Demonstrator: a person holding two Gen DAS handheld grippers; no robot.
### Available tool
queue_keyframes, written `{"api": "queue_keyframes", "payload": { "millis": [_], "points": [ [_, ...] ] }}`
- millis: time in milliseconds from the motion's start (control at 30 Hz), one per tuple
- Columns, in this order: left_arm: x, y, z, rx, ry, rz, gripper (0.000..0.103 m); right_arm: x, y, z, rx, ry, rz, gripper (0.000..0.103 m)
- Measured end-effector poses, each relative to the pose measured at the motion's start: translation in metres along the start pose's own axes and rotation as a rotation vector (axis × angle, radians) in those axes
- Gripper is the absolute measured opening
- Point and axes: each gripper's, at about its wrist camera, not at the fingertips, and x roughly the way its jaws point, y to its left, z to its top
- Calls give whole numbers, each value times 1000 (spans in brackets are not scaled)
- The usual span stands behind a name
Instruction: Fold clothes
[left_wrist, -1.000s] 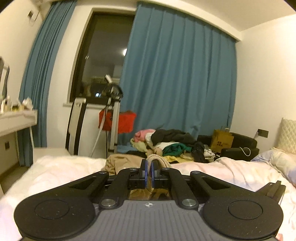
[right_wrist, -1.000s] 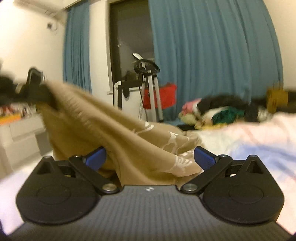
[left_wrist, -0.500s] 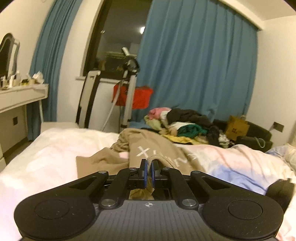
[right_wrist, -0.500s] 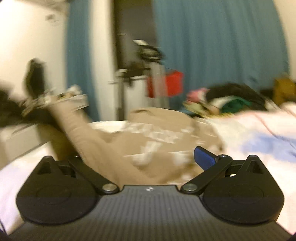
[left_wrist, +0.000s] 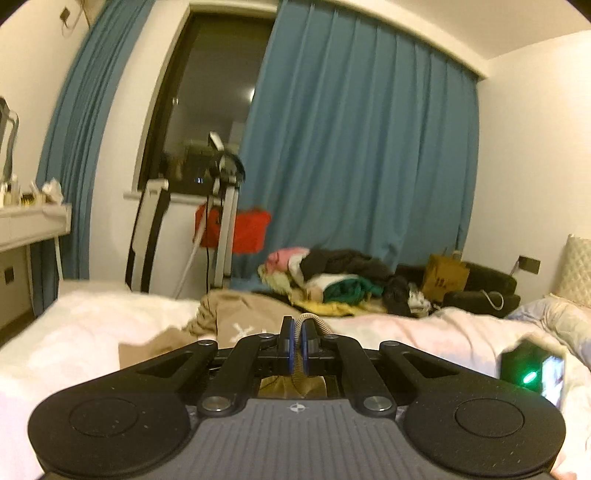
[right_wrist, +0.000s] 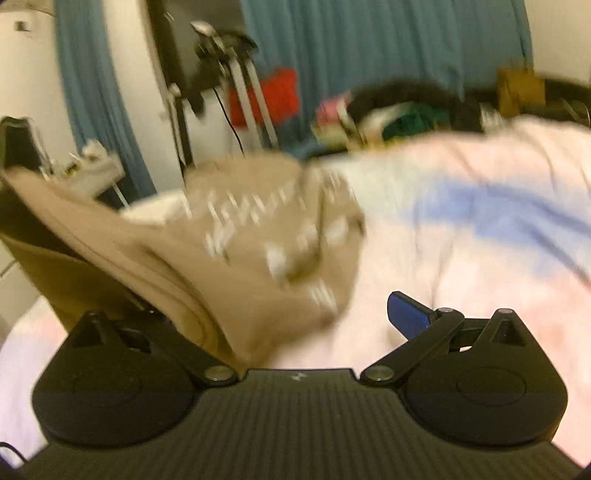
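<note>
Left gripper (left_wrist: 295, 341): its blue pads are pressed together on a ribbed edge of the tan garment (left_wrist: 243, 319), a loop of that edge arching just above the fingertips.
Right gripper (right_wrist: 317, 314): jaws stand wide apart; the right blue pad (right_wrist: 408, 314) is bare over the bed, while the left finger is hidden under the cloth, so whether it touches is not clear.
Tan garment: in the right wrist view it drapes over the left side of the right gripper and stretches up and away to the left; its white lettering is blurred and unreadable. In the left wrist view the rest of it lies crumpled on the bed just ahead of the left gripper.
Bed (left_wrist: 424, 328): pale pink and white cover with a blue patch, spreading ahead of and to both sides of the grippers.
Clothes pile (left_wrist: 332, 277): pink, black, green and yellow pieces heaped beyond the garment, at the far edge of the bed.
Blue curtain (left_wrist: 354, 147): hanging behind the pile.
Green light (left_wrist: 530, 376): glowing on a dark device low to the right of the left gripper.
</note>
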Motion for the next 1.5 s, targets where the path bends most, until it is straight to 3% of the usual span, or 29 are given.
{"api": "queue_keyframes", "payload": {
  "millis": [133, 300, 433, 500, 600, 767, 833, 933, 1033, 1100, 1200, 1333, 1400, 1467, 1500],
  "points": [
    [-12, 2, 2, -9, -5, -2, 4, -9, -10, 7, 53, -12, -31, 103],
    [-28, -1, 9, -3, -60, -25, 4, -62, -12, 36, -5, -200, -82, 103],
    [-38, -7, 13, -9, -74, -75, 4, -105, -5, 62, -126, -381, -128, 103],
    [-42, -12, 11, 0, -74, -96, 4, -111, -1, 67, -178, -422, -147, 103],
    [-45, -14, 11, -7, -79, -108, 4, -90, -5, 62, -191, -349, -139, 103],
    [-44, -7, 13, -31, -87, -78, 4, -21, -38, 29, -61, 3, -117, 103],
    [-41, -4, 14, -45, -85, -61, 2, -9, -50, 20, -5, 68, -113, 103],
    [-41, 1, 16, -62, -97, -43, 0, -20, -61, 28, 65, 14, -160, 103],
    [-48, 9, 24, -67, -155, -24, 0, -51, -63, 43, 44, -169, -300, 103],
    [-49, 14, 30, -90, -153, -41, 0, -67, -64, 52, 27, -253, -284, 103],
    [-39, 21, 31, -94, -62, -91, 0, -65, -63, 57, -25, -231, -231, 103],
    [-14, 15, 10, -57, 168, -190, 2, -54, -70, 52, 18, -162, -189, 103],
    [-6, -2, -8, 12, 253, -243, 6, -51, -71, 51, 45, -134, -176, 103],
    [-2, -28, -31, 142, 302, -276, 13, -49, -72, 51, 58, -125, -166, 103],
    [-3, -41, -44, 206, 312, -283, 21, -48, -73, 51, 61, -125, -163, 103]
  ]
}}
